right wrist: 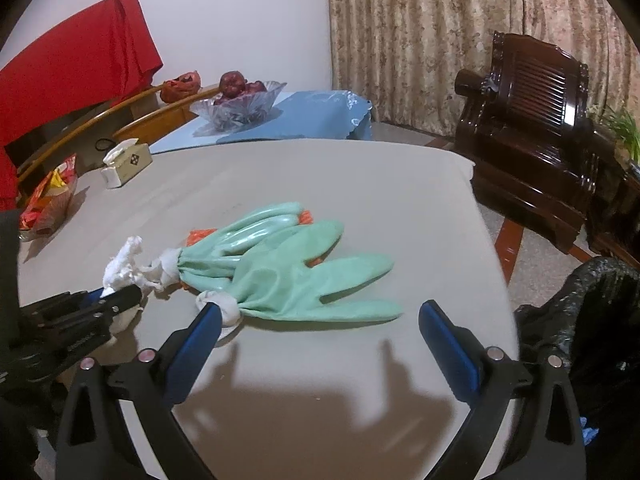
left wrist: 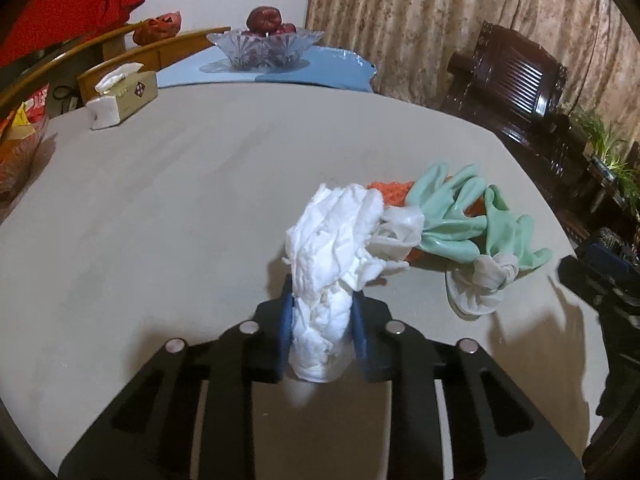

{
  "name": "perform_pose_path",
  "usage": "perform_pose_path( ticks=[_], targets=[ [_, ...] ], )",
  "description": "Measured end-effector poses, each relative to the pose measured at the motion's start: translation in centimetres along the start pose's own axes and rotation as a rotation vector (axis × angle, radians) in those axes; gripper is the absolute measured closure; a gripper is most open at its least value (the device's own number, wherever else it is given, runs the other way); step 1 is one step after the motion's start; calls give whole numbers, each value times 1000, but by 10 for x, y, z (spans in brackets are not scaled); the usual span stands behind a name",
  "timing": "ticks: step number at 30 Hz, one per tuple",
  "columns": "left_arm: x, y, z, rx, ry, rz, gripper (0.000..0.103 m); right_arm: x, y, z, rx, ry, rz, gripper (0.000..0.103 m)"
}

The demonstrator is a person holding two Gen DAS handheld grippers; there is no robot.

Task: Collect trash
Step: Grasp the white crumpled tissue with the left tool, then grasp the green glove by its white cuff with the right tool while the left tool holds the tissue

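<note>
Lower centre of the left wrist view: left tongs (left wrist: 320,336) clenched on a crumpled white tissue (left wrist: 332,256), blue pads pressing both its sides.
Tissue wad stands up between the pads over the grey tabletop (left wrist: 160,208). Just right of it lie two mint-green rubber gloves (left wrist: 460,216) with white cuffs, over something orange. Right wrist view: right tongs (right wrist: 320,320) released, wide apart, straddling the gloves (right wrist: 288,268) from the near side, left pad touching a white cuff. Black trash bag (right wrist: 580,300) at right edge. Tissue box (left wrist: 128,96) at upper left.
</note>
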State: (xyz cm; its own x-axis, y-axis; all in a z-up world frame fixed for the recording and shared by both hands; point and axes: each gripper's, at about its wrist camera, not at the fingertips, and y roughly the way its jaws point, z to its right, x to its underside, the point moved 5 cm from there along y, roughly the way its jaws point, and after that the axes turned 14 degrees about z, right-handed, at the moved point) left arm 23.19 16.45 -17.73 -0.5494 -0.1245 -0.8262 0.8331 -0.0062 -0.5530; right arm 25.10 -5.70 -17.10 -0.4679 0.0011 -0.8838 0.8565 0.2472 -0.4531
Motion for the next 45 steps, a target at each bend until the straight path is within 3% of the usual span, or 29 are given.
perform_pose_path(
  ticks=[5,10,19,34,43,45],
  targets=[
    [-10,-18,-8,-19,-21,54,80,0,8,-15,-20,-1,-7,6],
    [-12,-22,-13,-35,-28,56,80,0,25,-35,-21,-18,-25,6],
    [-12,-20,-17,-38,-44,54,80,11,54,-48,71,-77,-97,6],
    [-7,-18,1,-4,-28,41,80,26,22,2,118,-55,-145,6],
    [-7,-18,18,20,-18,44,80,27,21,9,129,4,-172,7],
    [-8,-17,18,21,-19,44,80,28,25,8,109,17,-184,13]
  ],
)
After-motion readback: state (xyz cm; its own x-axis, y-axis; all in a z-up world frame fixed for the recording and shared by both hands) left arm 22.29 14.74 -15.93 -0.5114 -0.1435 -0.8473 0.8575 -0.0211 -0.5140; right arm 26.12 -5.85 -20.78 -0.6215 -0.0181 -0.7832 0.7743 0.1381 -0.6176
